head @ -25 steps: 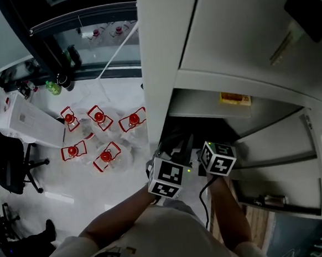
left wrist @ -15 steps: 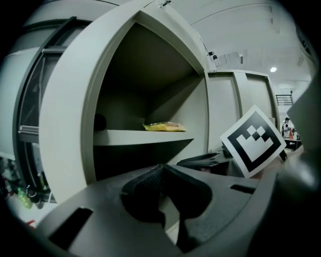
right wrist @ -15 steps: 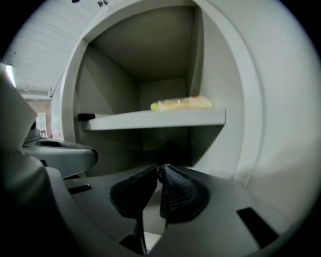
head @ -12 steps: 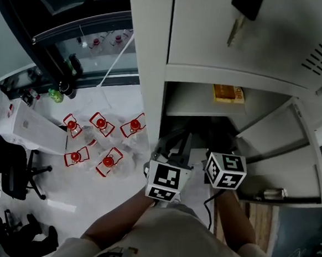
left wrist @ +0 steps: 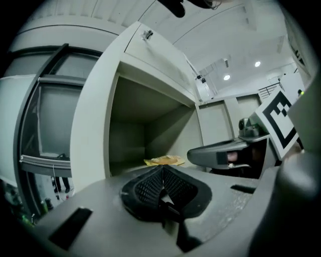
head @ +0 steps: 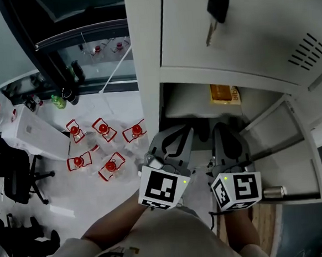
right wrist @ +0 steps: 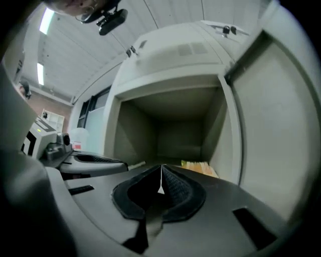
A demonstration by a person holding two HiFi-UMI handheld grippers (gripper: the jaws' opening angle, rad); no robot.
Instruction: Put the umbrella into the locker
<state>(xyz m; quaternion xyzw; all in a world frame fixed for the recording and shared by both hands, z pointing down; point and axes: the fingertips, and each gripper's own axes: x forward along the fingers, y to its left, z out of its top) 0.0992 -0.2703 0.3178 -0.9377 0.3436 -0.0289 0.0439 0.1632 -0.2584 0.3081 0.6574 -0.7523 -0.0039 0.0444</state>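
At 12 o'clock of both grippers stands the grey locker, one compartment open, its door swung out toward 3 o'clock. The door above is shut and carries one black-headed key and one set of vent slots.

Writing: one yellow packet lies on the compartment floor, at 1 o'clock of the right gripper; its dark print is too small to read. Each gripper's cube bears black-and-white square markers, with no letters.

Tools: two. The left gripper has its ribbed pads pressed together with nothing between them (left gripper view). The right gripper is likewise closed and empty. Both point into the opening, side by side and apart.

The umbrella cannot be made out with certainty in any view, so its place relative to the grippers cannot be told.

Floor, at 9 o'clock of the left gripper: five clear bottles with red caps, grouped together.
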